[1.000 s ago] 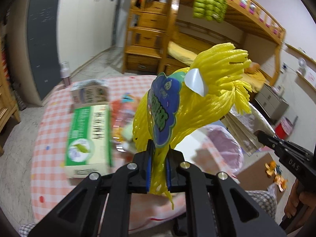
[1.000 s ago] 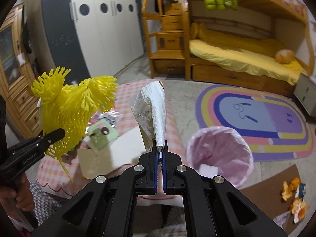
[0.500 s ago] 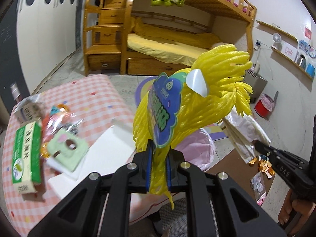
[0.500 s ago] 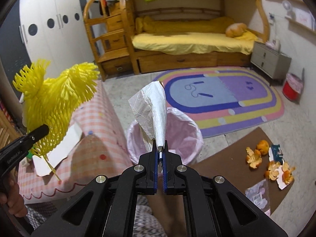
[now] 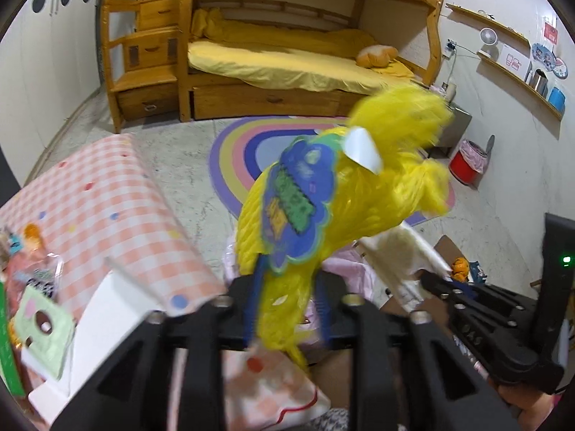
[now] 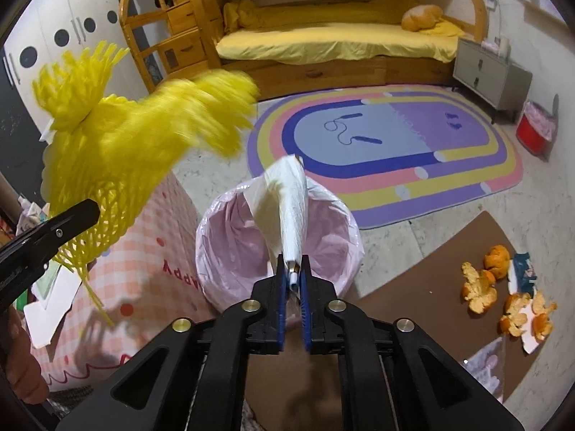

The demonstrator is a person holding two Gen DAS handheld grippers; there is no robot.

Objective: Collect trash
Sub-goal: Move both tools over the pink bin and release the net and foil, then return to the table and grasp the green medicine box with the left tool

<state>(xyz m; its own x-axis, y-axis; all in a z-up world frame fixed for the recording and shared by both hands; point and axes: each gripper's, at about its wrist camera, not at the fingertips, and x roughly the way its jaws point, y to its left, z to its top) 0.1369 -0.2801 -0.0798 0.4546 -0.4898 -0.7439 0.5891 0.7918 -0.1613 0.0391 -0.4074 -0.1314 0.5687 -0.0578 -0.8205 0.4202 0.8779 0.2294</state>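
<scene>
Hovering trash above the pink-lined bin [image 6: 278, 248]
Left tool [image 5: 287, 309], jaws parted, is loosely cradling yellow netting [image 5: 345, 194]; right tool [image 6: 291, 280], slightly spread, is barely pinching white wrapper [image 6: 289, 201].

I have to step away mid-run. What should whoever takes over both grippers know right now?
Left gripper: fingers spread apart, yellow mesh net blurred between them, apparently slipping free.
Right gripper: fingers slightly apart, white wrapper between them, above the pink-lined bin.
Done: both pieces brought to the bin.
Left: confirm both fall in; orange peels on the floor mat and packaging on the checked table.
</scene>
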